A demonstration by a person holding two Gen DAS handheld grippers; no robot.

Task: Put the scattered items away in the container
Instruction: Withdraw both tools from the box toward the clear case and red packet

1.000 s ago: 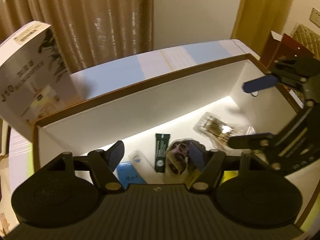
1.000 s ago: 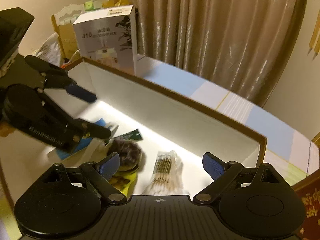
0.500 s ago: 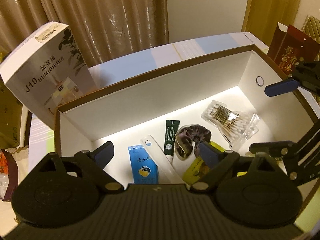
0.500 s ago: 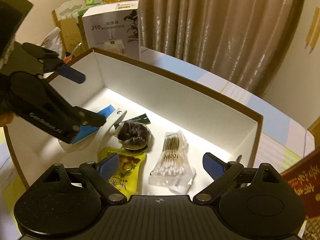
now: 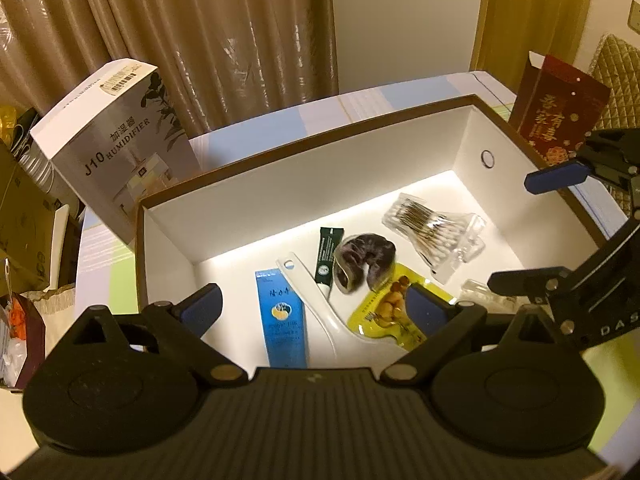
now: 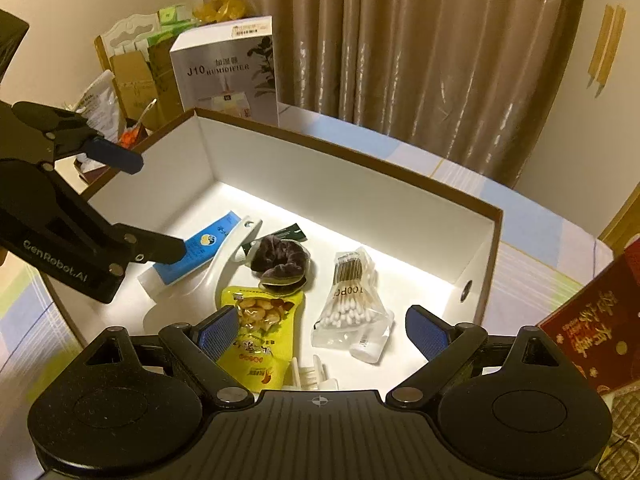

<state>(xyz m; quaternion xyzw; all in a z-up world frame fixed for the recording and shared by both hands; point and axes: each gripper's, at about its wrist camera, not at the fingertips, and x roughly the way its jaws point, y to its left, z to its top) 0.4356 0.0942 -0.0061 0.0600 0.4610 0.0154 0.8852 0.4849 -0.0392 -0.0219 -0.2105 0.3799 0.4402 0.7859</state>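
A white box with a brown rim (image 5: 304, 148) (image 6: 360, 160) holds several items: a blue tube (image 5: 282, 320) (image 6: 204, 246), a white spoon (image 5: 316, 304) (image 6: 230, 256), a green sachet (image 5: 327, 256), a dark scrunchie (image 5: 366, 256) (image 6: 280, 260), a yellow snack pack (image 5: 390, 312) (image 6: 260, 344), a bag of cotton swabs (image 5: 428, 224) (image 6: 350, 296) and a small clear bottle (image 6: 370, 346). My left gripper (image 5: 316, 310) is open and empty above the box's near left. My right gripper (image 6: 322, 332) is open and empty above its near right.
A humidifier carton (image 5: 116, 144) (image 6: 228, 72) stands behind the box's left end. A red gift box (image 5: 560, 112) (image 6: 592, 332) stands at the right end. Curtains hang behind the striped table (image 5: 320, 108). Cardboard clutter (image 6: 136, 76) sits at the far left.
Both grippers have drawn back and up from the box, both open throughout. More of the box floor and its items shows now.
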